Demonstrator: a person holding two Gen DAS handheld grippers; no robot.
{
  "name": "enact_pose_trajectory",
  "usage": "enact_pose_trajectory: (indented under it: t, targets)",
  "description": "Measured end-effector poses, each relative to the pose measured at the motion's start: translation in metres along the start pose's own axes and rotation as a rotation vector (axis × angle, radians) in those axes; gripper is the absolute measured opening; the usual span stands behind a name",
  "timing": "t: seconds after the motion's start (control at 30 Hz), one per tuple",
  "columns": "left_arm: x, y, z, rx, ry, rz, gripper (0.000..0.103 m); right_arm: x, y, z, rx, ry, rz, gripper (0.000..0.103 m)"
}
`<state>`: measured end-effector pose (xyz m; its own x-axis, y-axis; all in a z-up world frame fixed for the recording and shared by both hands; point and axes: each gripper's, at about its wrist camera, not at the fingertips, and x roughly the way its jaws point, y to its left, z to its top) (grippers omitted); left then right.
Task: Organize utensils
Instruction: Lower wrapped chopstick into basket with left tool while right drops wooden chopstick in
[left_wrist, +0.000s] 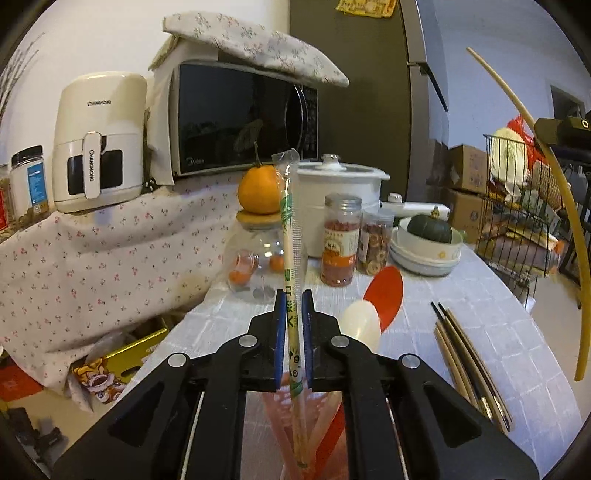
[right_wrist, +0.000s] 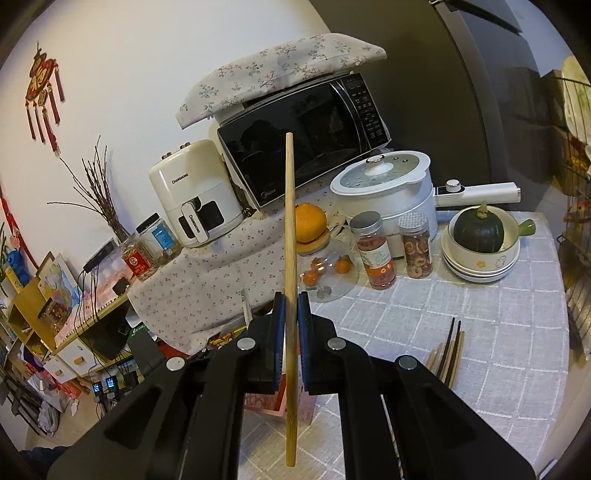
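Observation:
My left gripper is shut on a pair of wrapped chopsticks in a clear sleeve with green print, held upright over a pink holder below the jaws. A red spoon and a white spoon stick out of the holder. My right gripper is shut on a plain wooden chopstick, held upright above the pink holder. That chopstick also shows at the right of the left wrist view. Several loose chopsticks lie on the table, also in the right wrist view.
At the back stand a glass jar with an orange on its lid, two spice jars, a white electric pot, stacked bowls with a green squash, a microwave and an air fryer. A wire rack stands at right.

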<state>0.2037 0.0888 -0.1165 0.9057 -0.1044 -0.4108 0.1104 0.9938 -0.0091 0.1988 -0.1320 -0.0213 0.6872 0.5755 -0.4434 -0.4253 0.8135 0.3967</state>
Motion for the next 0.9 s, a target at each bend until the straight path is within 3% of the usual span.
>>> enact_pose_trajectory:
  t: [0.17,0.37,0.43,0.47,0.5,0.57,0.63,0.7,0.73,0.77,0.9]
  targets:
    - [-0.004,0.002,0.004,-0.026,0.031,-0.036,0.008,0.004,0.005,-0.004,-0.015,0.006,-0.001,0.007]
    - [-0.007,0.003,0.006,-0.036,0.133,-0.086,0.008,0.006,0.016,-0.010,-0.047,0.001,0.009,0.007]
    - [-0.008,0.005,0.008,-0.055,0.173,-0.105,0.016,0.007,0.019,-0.011,-0.056,-0.002,0.004,0.007]
    - [-0.011,0.008,0.011,-0.070,0.183,-0.107,0.026,0.008,0.020,-0.012,-0.057,-0.004,0.002,0.007]
    - [-0.014,0.010,0.014,-0.081,0.183,-0.102,0.031,0.009,0.021,-0.013,-0.058,-0.004,-0.002,0.007]
    - [-0.025,0.018,0.027,-0.116,0.180,-0.100,0.031,0.012,0.022,-0.015,-0.059,-0.007,-0.009,0.007]
    - [-0.033,0.023,0.038,-0.134,0.227,-0.068,0.038,0.017,0.022,-0.017,-0.057,-0.009,-0.024,0.007]
    - [-0.040,0.033,0.045,-0.189,0.355,0.007,0.072,0.025,0.022,-0.019,-0.045,-0.015,-0.039,0.007]
    - [-0.044,0.039,0.044,-0.233,0.429,0.049,0.079,0.030,0.020,-0.021,-0.029,-0.018,-0.048,0.007]
    - [-0.049,0.047,0.041,-0.290,0.516,0.074,0.083,0.036,0.019,-0.022,-0.009,-0.027,-0.057,0.007]
    - [-0.052,0.068,0.026,-0.421,0.647,0.053,0.085,0.046,0.028,-0.026,0.010,-0.098,-0.091,0.007]
